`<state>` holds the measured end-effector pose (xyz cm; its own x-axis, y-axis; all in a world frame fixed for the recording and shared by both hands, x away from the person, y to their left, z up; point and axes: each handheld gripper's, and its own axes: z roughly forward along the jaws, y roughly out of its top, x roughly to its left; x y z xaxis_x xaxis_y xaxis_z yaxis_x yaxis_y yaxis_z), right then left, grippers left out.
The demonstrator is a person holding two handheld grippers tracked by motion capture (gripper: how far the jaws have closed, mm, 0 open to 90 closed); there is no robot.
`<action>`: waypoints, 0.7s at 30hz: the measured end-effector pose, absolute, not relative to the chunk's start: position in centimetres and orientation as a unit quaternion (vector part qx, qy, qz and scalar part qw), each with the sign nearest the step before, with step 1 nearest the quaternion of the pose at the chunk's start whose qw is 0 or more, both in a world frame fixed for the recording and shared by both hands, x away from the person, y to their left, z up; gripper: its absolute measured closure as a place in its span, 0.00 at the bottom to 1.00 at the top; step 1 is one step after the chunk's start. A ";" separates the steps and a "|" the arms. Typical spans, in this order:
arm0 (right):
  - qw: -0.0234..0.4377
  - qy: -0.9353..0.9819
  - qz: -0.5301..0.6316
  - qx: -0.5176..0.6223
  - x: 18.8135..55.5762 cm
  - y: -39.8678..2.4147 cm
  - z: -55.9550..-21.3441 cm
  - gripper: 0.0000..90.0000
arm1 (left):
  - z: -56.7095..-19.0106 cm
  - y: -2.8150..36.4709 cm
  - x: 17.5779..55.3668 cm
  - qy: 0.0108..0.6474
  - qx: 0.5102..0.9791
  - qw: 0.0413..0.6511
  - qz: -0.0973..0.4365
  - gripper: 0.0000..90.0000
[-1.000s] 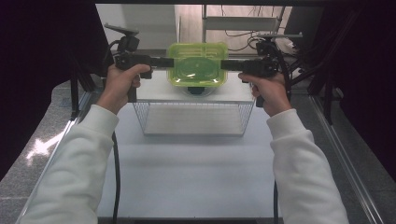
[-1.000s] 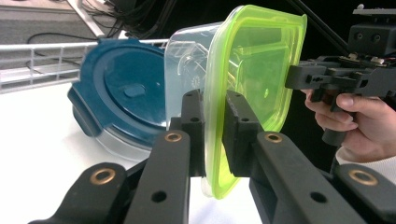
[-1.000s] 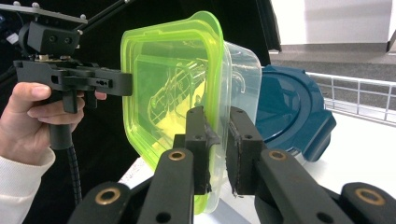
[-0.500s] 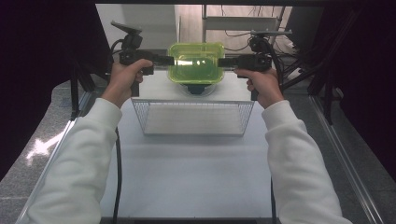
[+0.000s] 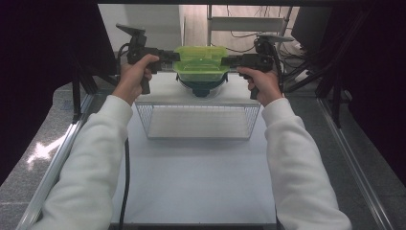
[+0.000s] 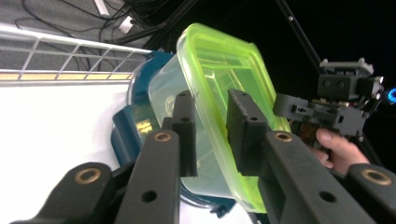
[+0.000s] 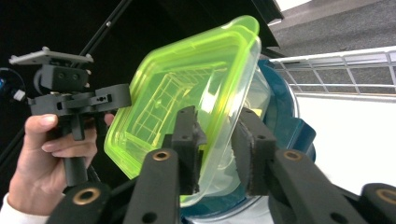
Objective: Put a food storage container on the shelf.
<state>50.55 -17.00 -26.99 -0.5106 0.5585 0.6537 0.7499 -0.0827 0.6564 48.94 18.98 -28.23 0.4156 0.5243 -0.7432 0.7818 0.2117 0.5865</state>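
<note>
Your white tabletop (image 5: 201, 167) carries a wire basket (image 5: 198, 120) just below your fingers. Between both grippers, a lime-lidded container (image 5: 200, 64) sits on a dark blue bowl (image 5: 201, 88). Left gripper (image 6: 210, 128) and right gripper (image 7: 219, 144) straddle its rim, fingers having just eased apart, no longer clamping.

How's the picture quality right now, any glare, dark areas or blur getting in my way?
High view: black surrounds, light glare on the grey floor at left, table evenly lit. Left gripper view: the clear container with yellow-green lid is sharp, background black. Right gripper view: white table blown out.
</note>
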 end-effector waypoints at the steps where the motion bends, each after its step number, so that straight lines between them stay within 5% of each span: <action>1: 0.090 -0.667 -0.554 -0.490 50.6 -17.0 -27.1 0.76 | -28.4 19.0 49.0 0.528 0.616 0.573 -0.113 0.81; 8: 0.086 -0.664 -0.553 -0.496 50.7 -16.9 -27.2 0.66 | -28.6 18.6 49.1 0.520 0.625 0.572 -0.104 0.72; 11: 0.079 -0.657 -0.559 -0.500 50.6 -17.0 -27.3 0.54 | -28.5 18.4 48.9 0.520 0.626 0.576 -0.083 0.48; 15: 0.062 -0.650 -0.570 -0.498 50.2 -17.2 -27.0 0.42 | -28.0 18.8 48.3 0.517 0.618 0.590 -0.049 0.29; 21: 0.021 -0.672 -0.571 -0.471 48.5 -18.3 -26.2 0.37 | -27.0 19.8 46.1 0.496 0.631 0.596 -0.011 0.25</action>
